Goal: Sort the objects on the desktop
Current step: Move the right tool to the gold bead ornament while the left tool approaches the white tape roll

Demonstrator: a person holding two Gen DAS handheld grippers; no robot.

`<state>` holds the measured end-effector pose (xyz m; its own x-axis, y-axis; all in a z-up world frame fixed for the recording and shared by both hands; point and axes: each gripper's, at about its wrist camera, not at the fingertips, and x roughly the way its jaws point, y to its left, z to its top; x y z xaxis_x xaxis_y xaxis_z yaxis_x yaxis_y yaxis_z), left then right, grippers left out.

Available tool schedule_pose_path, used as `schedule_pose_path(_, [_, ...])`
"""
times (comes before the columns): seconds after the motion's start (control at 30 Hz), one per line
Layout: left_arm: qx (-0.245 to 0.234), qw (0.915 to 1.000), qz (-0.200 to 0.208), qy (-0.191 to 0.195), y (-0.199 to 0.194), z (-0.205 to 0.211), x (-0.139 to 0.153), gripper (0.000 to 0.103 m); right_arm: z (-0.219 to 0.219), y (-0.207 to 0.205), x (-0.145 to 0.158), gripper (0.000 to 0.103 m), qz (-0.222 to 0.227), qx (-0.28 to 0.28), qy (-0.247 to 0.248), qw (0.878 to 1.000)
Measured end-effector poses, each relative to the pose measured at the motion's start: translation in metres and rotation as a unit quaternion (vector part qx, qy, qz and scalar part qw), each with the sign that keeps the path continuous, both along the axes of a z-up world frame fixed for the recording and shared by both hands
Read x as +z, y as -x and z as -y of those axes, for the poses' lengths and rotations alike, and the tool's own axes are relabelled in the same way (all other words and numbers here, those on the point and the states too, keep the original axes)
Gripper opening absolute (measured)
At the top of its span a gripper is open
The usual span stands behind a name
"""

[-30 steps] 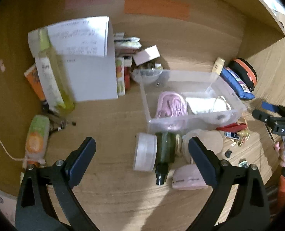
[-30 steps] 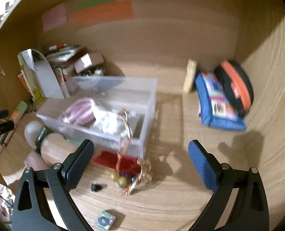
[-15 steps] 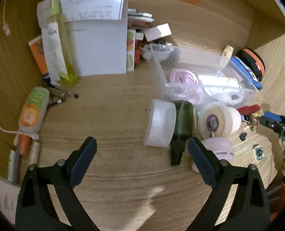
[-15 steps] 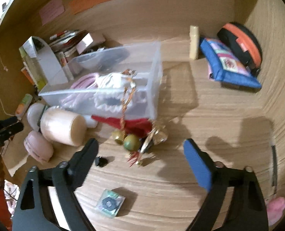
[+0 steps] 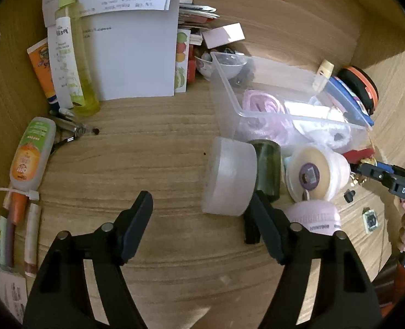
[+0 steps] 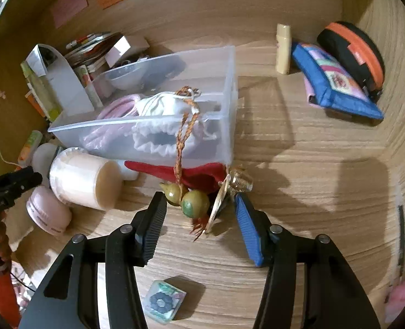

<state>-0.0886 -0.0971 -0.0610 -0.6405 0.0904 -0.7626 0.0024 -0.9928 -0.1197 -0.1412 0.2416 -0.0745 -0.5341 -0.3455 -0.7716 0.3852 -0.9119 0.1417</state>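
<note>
**Both hand-held grippers closing in on loose items beside the half-filled bin**

The clear bin (image 6: 147, 126) at centre frame already holds a pink cord and a white drawstring pouch. The right hand-held gripper (image 6: 199, 219), jaws just closing but not yet clamped, straddles the gourd charm (image 6: 191, 203) lying on the bench (image 6: 298, 192) below the bin. The left hand-held gripper (image 5: 202, 219), also narrowing and holding nothing, sits at lower centre with its right finger by the white jar (image 5: 229, 178) and dark green bottle (image 5: 268, 170). Most sorting looks left: the tape roll (image 5: 312, 175), pink case (image 5: 314, 216) and tubes at far left remain out.
</note>
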Motion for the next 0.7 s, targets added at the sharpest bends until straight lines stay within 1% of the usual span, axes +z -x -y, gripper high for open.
schedule_pose_path(0.07, [-0.003,1.0000,0.000,-0.001,0.002,0.001,0.000,0.068,-0.004,-0.001,0.003,0.049,-0.002,-0.006,-0.015,1.000])
schedule_pose_path(0.17, [-0.007,1.0000,-0.001,0.001,0.005,0.000,-0.001,0.066,-0.015,-0.008,0.011,0.049,-0.014,-0.017,-0.020,1.000])
schedule_pose_path(0.2, [-0.009,1.0000,-0.001,0.002,0.006,-0.001,-0.001,0.063,-0.017,-0.012,0.015,0.049,-0.020,-0.017,-0.020,0.999])
schedule_pose_path(0.23, [-0.011,0.9999,-0.001,0.003,0.008,-0.002,-0.002,0.061,-0.017,-0.014,0.018,0.049,-0.026,-0.014,-0.019,0.999])
schedule_pose_path(0.3, [-0.016,0.9999,0.000,0.003,0.012,-0.003,-0.002,0.058,-0.012,-0.020,0.025,0.049,-0.040,-0.006,-0.020,0.999])
schedule_pose_path(0.4, [-0.018,0.9998,-0.001,0.005,0.016,-0.006,-0.002,0.054,0.000,-0.020,0.025,0.049,-0.047,0.011,-0.025,0.999])
schedule_pose_path(0.57, [-0.019,0.9997,-0.006,0.011,0.021,-0.011,-0.002,0.048,0.013,-0.008,0.014,0.049,-0.029,0.029,-0.026,0.999])
schedule_pose_path(0.63, [-0.019,0.9997,-0.007,0.014,0.024,-0.013,-0.002,0.046,0.013,-0.003,0.009,0.049,-0.020,0.025,-0.025,0.999])
schedule_pose_path(0.7, [-0.019,0.9997,-0.005,0.017,0.026,-0.014,-0.003,0.045,0.013,0.002,0.004,0.049,-0.011,0.022,-0.027,0.999])
